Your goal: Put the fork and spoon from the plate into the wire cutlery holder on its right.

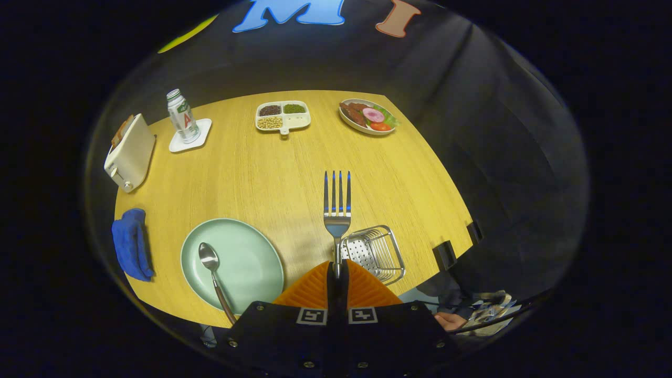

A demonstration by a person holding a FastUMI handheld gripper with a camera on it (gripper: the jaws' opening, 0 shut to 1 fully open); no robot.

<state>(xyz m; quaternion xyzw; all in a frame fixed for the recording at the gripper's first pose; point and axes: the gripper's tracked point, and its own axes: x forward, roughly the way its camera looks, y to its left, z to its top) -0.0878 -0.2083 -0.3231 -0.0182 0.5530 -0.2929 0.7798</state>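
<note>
My gripper (336, 271) is shut on the handle of a steel fork (337, 202), whose tines point away from me, raised above the wooden table (273, 168). Just right of the fingers and below the fork sits the wire cutlery holder (374, 253), with nothing in it. To the left of the fingers lies the pale green plate (247, 262). A spoon (212, 273) with a brown handle rests on the plate, its bowl toward the plate's middle and its handle reaching over the near rim.
A blue cloth (131, 244) lies left of the plate. Farther back stand a white toaster (130, 152), a bottle (181, 115) on a white coaster, a divided tray of beans (282, 116) and a plate of food (368, 116). A person's hand (450, 320) shows off the table's near right corner.
</note>
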